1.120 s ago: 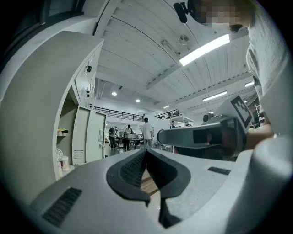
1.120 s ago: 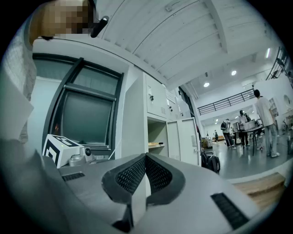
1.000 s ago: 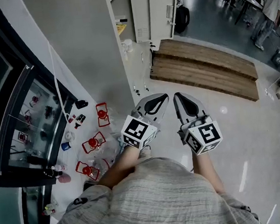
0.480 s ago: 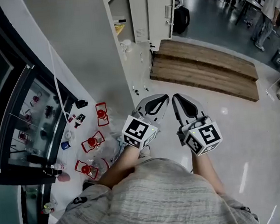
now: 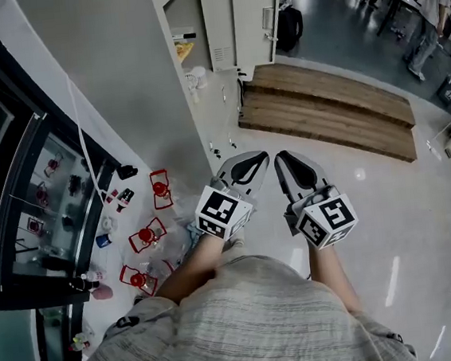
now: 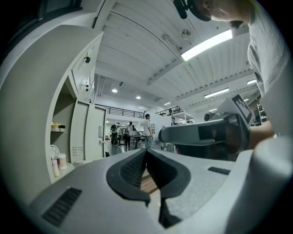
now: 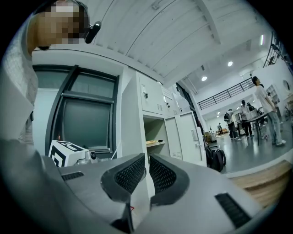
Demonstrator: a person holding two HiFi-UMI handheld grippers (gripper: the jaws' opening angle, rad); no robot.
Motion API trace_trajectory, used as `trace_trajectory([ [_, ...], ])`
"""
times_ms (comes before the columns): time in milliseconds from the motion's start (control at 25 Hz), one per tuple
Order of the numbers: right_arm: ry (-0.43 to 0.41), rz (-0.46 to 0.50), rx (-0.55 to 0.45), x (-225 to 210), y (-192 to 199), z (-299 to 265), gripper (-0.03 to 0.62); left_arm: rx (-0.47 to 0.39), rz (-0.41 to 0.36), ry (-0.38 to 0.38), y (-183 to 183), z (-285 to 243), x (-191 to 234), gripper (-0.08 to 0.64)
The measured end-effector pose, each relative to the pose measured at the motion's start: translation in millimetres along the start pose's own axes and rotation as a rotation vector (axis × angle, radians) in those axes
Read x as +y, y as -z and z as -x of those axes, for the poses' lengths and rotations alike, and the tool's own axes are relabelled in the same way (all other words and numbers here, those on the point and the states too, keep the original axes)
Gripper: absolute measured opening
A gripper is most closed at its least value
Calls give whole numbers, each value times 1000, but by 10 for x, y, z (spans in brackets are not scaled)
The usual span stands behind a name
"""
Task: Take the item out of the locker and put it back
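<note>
Nothing has been taken out yet, so the step in hand looks like the approach. The left gripper and the right gripper are held side by side, pointing level toward the locker. It stands well ahead of the fingertips and a little to their left. In its own view the left gripper has its jaws meeting at the tips with nothing between them. The right gripper is drawn in to a hairline slit and is likewise empty. The locker's door stands swung open to the right of the opening, so no latch work seems needed. The likely target, a yellowish item, lies on the shelf inside, above and far beyond the right fingertips; what it is cannot be made out. A wooden platform lies ahead and to the right of the fingers. The next move calls for closing the gap to the locker, then spreading one pair of jaws wide before they reach the shelf and bringing them in level over its edge.
</note>
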State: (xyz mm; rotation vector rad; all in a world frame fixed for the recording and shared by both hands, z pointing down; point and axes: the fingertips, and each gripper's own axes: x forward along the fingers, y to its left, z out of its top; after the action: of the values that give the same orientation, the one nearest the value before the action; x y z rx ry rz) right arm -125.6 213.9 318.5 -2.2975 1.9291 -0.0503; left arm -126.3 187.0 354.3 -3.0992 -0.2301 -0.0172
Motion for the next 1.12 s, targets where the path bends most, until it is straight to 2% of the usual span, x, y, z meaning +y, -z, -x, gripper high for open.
trace_trajectory([
  [240, -1, 3, 32, -413, 140, -546, 29, 0, 15, -35, 119, -389, 626, 9],
  [600, 11, -1, 49, -1047, 258, -1407, 44, -2, 38, -27, 234, -1050, 1515, 9],
  [920, -8, 2, 53, -1260, 272, -1951, 87, 7, 53, -24, 318, -1210, 1943, 9],
  [1120, -76, -2, 71, -1365, 313, -2205, 97, 40, 69, -62, 488, -1254, 2105, 9],
])
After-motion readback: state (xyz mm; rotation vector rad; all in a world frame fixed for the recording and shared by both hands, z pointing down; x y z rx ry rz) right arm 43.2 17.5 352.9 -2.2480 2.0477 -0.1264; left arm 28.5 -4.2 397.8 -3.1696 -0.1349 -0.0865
